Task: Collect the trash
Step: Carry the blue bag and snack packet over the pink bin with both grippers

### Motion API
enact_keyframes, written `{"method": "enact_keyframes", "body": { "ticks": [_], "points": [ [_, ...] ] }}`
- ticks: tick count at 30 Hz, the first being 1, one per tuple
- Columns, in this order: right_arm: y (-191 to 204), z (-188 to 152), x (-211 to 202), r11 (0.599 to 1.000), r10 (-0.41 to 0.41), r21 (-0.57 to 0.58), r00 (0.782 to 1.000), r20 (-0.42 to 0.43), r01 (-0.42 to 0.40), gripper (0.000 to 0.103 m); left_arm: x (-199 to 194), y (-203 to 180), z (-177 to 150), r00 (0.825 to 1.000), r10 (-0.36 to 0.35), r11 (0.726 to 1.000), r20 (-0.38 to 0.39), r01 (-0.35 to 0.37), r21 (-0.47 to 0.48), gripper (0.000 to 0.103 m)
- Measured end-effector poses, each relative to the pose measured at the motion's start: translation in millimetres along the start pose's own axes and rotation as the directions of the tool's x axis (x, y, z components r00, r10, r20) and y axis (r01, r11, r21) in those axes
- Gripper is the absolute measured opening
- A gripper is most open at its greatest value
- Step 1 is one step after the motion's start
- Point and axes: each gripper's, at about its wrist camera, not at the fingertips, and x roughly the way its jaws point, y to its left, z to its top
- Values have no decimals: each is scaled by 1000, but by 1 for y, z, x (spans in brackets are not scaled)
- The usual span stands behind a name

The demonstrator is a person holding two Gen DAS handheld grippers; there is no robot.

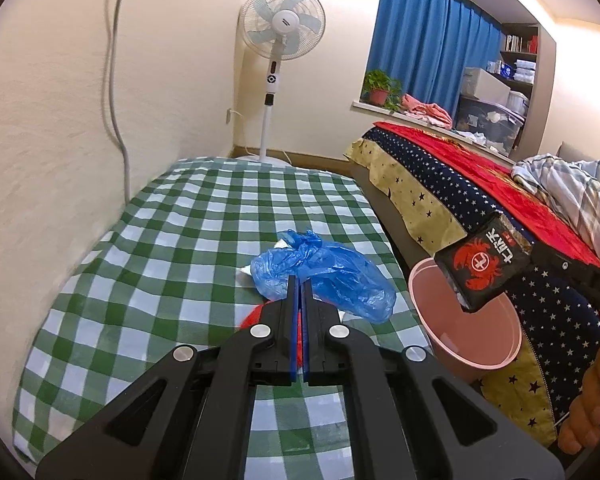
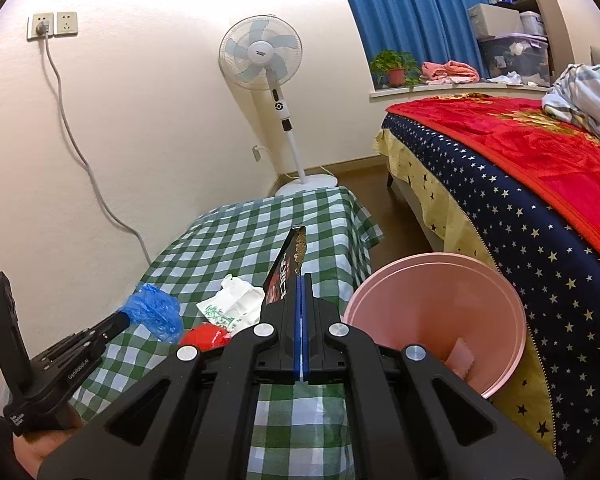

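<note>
My left gripper (image 1: 299, 280) is shut on a crumpled blue plastic bag (image 1: 324, 274) above the green checked table (image 1: 172, 240). My right gripper (image 2: 302, 278) is shut on a black snack packet with a red crab print (image 2: 286, 272); in the left wrist view the packet (image 1: 484, 264) hangs over the rim of the pink bin (image 1: 472, 340). The pink bin (image 2: 440, 312) stands between table and bed and holds a pink scrap (image 2: 462, 358). A white printed bag (image 2: 234, 304) and a red wrapper (image 2: 204, 338) lie on the table.
A bed with a starred navy cover and red blanket (image 2: 540, 184) stands right of the bin. A standing fan (image 2: 264, 60) is in the corner beyond the table. A grey cable (image 2: 72, 136) runs down the wall.
</note>
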Motion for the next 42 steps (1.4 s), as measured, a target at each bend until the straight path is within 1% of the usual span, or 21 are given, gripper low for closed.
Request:
{"method": "enact_keyframes", "body": {
  "ticks": [25, 42],
  "points": [
    [-51, 7, -4, 994, -90, 70, 996, 29, 88, 0, 37, -51, -6, 997, -73, 996, -26, 74, 45, 1],
    [-89, 8, -10, 977, -188, 116, 981, 49, 182, 0, 60, -95, -11, 988, -147, 986, -42, 149, 73, 1]
  ]
}}
